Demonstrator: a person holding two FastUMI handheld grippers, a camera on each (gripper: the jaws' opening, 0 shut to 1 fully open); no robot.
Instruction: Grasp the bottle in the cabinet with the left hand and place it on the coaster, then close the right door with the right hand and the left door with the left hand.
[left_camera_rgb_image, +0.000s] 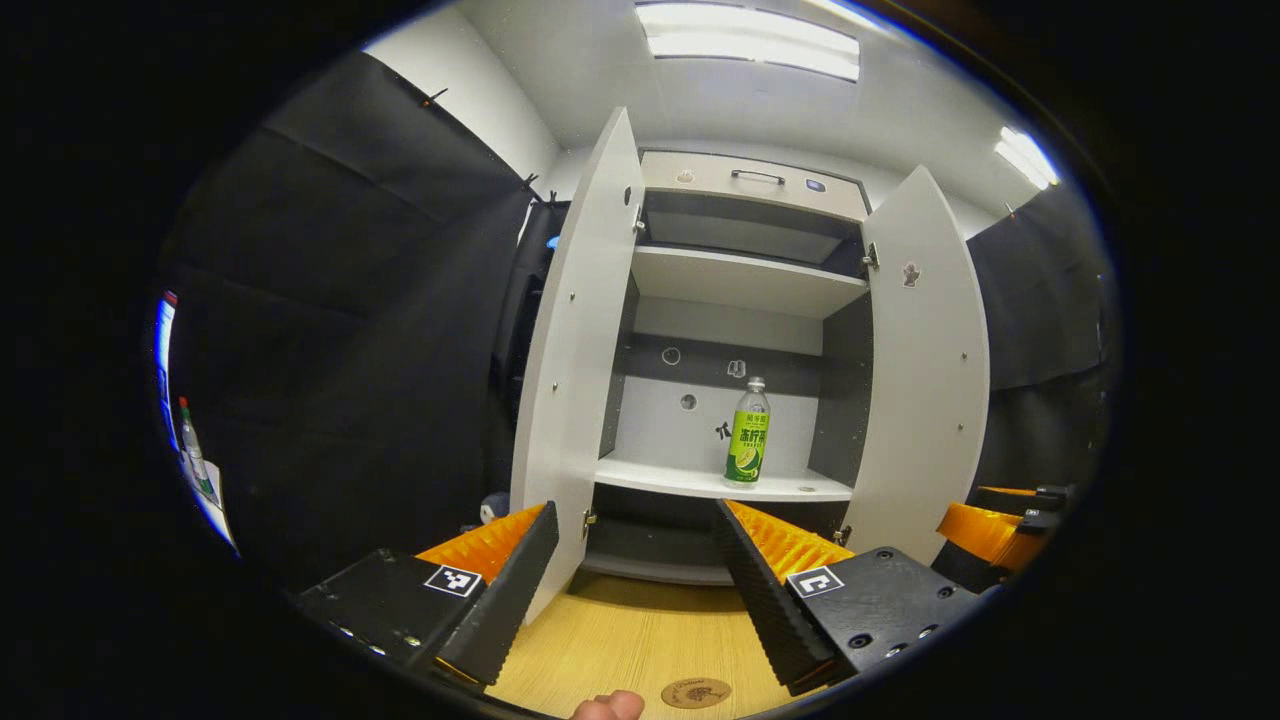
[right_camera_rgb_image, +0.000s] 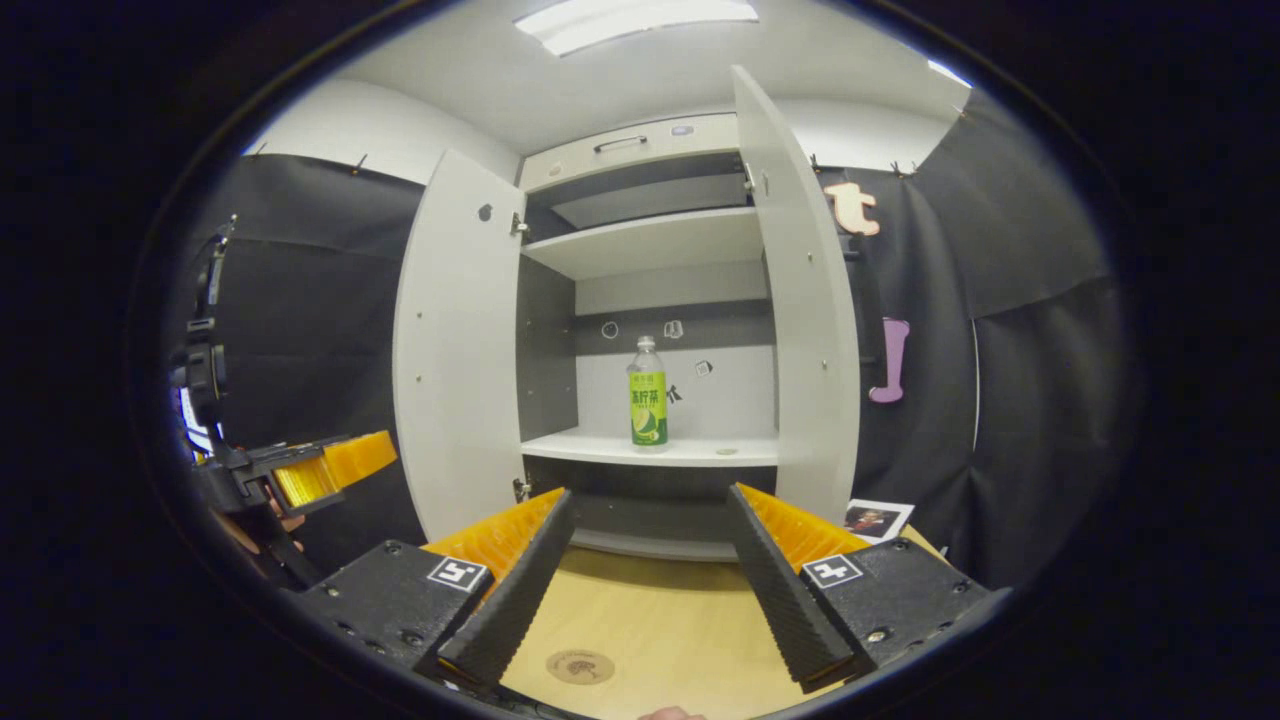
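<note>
Standing upright on cabinet shelf (left_camera_rgb_image: 700, 483): green-labelled bottle (left_camera_rgb_image: 747, 432).

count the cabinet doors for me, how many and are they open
2, both swung open: the left door hangs left of the bottle, the right door hangs to its right.

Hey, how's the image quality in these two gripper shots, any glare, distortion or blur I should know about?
Left gripper view: ceiling lights blow out to white, fisheye bows the cabinet doors outward, the bottle stays sharp. Right gripper view: the same ceiling glare at the top, doors curved likewise, the bottle and coaster clear; the booth walls sit very dark in both.
</note>
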